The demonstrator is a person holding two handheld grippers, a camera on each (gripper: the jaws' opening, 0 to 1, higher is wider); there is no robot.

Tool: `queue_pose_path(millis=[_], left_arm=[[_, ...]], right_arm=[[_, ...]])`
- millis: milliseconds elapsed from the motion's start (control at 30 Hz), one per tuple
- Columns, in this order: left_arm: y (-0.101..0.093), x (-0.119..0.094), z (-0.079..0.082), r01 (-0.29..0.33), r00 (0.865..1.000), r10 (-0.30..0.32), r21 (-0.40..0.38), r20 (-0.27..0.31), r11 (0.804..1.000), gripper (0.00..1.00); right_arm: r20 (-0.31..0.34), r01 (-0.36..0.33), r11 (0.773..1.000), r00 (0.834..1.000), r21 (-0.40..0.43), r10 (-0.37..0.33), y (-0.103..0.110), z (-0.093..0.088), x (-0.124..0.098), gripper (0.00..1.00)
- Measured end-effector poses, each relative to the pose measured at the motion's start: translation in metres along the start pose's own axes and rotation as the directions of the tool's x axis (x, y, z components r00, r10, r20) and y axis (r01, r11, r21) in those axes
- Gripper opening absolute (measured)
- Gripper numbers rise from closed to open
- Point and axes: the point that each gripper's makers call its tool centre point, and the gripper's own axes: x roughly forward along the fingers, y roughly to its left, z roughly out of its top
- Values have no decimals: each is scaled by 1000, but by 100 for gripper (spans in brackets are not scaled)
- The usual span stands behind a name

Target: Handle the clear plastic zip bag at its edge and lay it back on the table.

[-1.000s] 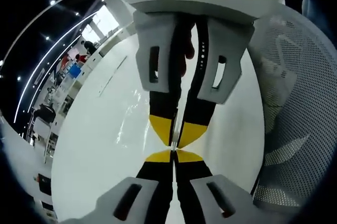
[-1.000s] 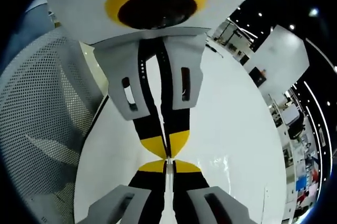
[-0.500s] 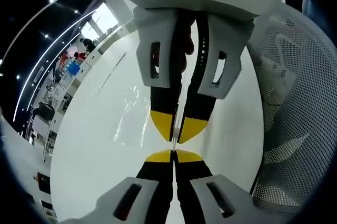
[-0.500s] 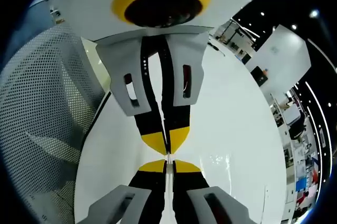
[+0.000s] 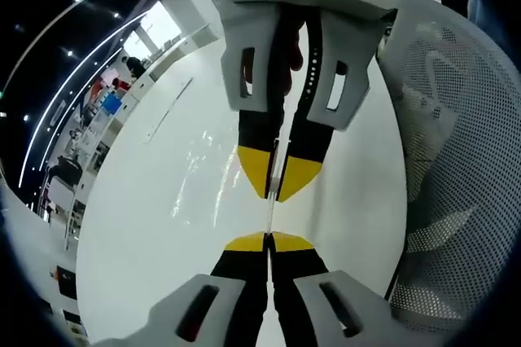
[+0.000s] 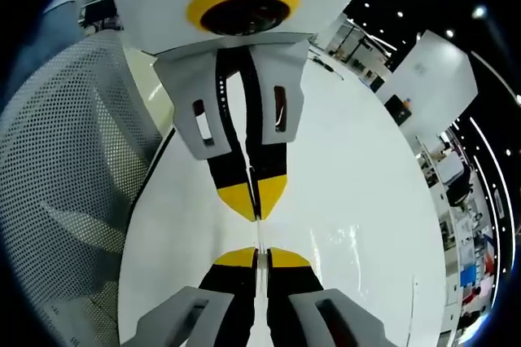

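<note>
The clear plastic zip bag (image 5: 268, 218) shows edge-on as a thin pale strip stretched between the two grippers, with faint glints of clear film (image 5: 195, 180) over the white table. My left gripper (image 5: 269, 241) is shut on one end of that edge. My right gripper (image 5: 275, 194) faces it tip to tip from above and is shut on the other end. In the right gripper view the same strip of bag (image 6: 257, 233) runs from my right gripper (image 6: 257, 256) up to my left gripper (image 6: 254, 213). Both are held above the table.
A round white table (image 5: 138, 233) (image 6: 358, 160) lies beneath the grippers. A white mesh chair back (image 5: 460, 160) (image 6: 65, 168) stands close beside the table's edge. Shelves and people (image 5: 110, 98) are far off in the room.
The two grippers have drawn apart along the bag's edge, so the gap between their yellow tips has widened. Both stay shut on the bag.
</note>
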Motion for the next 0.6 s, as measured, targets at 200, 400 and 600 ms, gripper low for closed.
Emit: queue_pose_path(millis=[200, 400, 600], left_arm=[[0, 1, -1, 3, 1000, -3, 1, -1, 1000, 0], [-1, 1, -2, 4, 1000, -4, 2, -2, 1000, 0], [-1, 2, -3, 6, 1000, -6, 0, -1, 1000, 0]], right_arm=[[-1, 2, 1000, 1000, 4, -2, 1, -2, -2, 0], [-6, 2, 1000, 1000, 8, -2, 2, -4, -4, 0], [-12, 3, 1000, 1000, 7, -3, 1, -7, -5, 0]])
